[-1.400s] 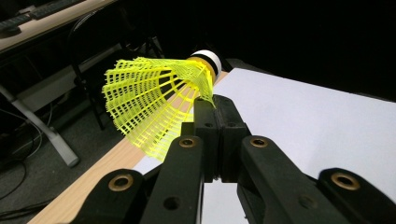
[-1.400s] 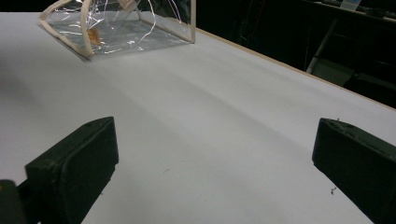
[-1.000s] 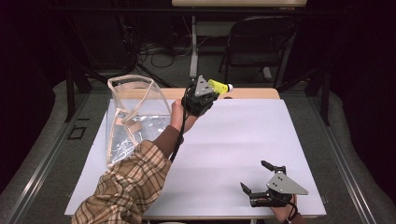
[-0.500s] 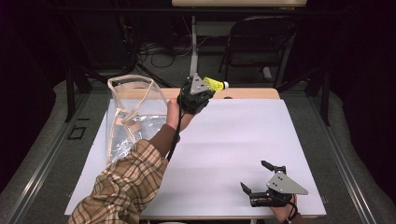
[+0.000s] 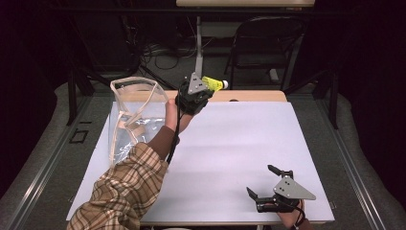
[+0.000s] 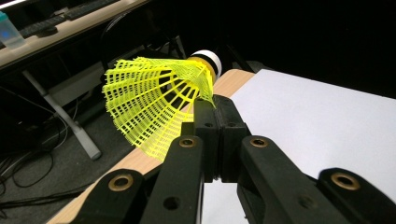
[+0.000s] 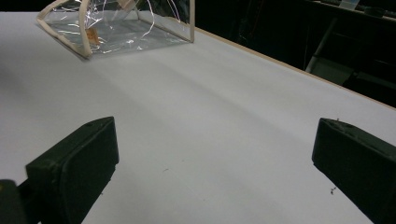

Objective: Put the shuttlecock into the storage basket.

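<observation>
In the high view, the left gripper (image 5: 207, 85) is gripping a yellow shuttlecock (image 5: 214, 84) just right of the clear bag (image 5: 134, 120), above the table's (image 5: 230, 143) far edge. The right gripper (image 5: 264, 182) is resting well away from the bag.

In the left gripper view, the jaws are clenching the shuttlecock's (image 6: 154, 102) mesh skirt.

In the right gripper view, the jaws are standing released; something small and orange (image 7: 91, 33) is lying inside the bag (image 7: 116, 28).
</observation>
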Action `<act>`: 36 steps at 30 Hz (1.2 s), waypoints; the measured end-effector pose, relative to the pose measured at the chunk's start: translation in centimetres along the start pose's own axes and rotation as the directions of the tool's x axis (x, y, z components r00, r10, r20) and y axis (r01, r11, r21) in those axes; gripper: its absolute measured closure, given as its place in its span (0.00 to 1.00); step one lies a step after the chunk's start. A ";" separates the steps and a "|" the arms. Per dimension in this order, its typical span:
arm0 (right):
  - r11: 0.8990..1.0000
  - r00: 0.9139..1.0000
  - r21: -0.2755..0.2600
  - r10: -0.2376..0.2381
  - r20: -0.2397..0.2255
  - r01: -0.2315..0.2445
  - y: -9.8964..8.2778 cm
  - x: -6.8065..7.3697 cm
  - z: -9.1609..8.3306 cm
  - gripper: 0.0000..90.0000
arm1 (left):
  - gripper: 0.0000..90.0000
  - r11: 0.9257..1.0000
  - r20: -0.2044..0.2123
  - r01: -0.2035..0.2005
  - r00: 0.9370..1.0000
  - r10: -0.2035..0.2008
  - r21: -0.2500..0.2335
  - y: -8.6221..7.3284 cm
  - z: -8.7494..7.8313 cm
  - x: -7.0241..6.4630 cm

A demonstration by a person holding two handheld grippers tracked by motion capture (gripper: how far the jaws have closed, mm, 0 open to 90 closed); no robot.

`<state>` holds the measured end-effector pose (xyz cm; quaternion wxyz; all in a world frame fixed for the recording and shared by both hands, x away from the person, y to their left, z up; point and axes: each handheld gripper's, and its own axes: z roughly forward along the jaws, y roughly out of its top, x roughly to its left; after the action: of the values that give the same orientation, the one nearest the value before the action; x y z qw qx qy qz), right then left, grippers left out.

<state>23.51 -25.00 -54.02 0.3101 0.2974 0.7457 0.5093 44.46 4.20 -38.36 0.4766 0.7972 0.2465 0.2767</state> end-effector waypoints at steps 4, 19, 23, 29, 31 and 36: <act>1.000 1.000 0.002 0.002 -0.001 -0.002 0.0 0.0 0.0 0.00 | 1.00 1.000 -0.007 0.006 1.000 -0.006 -0.003 -0.1 -0.2 0.3; 1.000 1.000 0.002 0.003 0.001 -0.003 0.0 0.0 0.0 0.00 | 1.00 1.000 -0.041 0.019 0.999 -0.019 -0.006 -0.4 -1.2 1.8; 1.000 1.000 0.004 0.002 0.000 -0.002 0.0 0.0 0.0 0.00 | 1.00 1.000 -0.050 0.020 0.999 -0.021 -0.009 -0.5 -1.5 2.2; 1.000 1.000 0.004 0.002 0.001 -0.002 0.0 0.0 0.0 0.00 | 1.00 1.000 -0.062 0.021 0.998 -0.022 -0.011 -0.7 -1.9 2.6; 1.000 1.000 0.003 0.001 0.001 -0.001 0.0 0.0 0.0 0.00 | 1.00 1.000 -0.066 0.026 0.998 -0.026 -0.012 -0.7 -2.0 2.7; 1.000 1.000 0.003 0.001 0.002 -0.001 0.0 0.0 0.0 0.00 | 1.00 1.000 -0.076 0.028 0.997 -0.029 -0.012 -0.8 -2.3 3.0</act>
<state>23.54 -24.99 -54.04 0.3101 0.2987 0.7461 0.5079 44.97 8.00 -37.55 0.4750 0.7799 0.2744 0.3013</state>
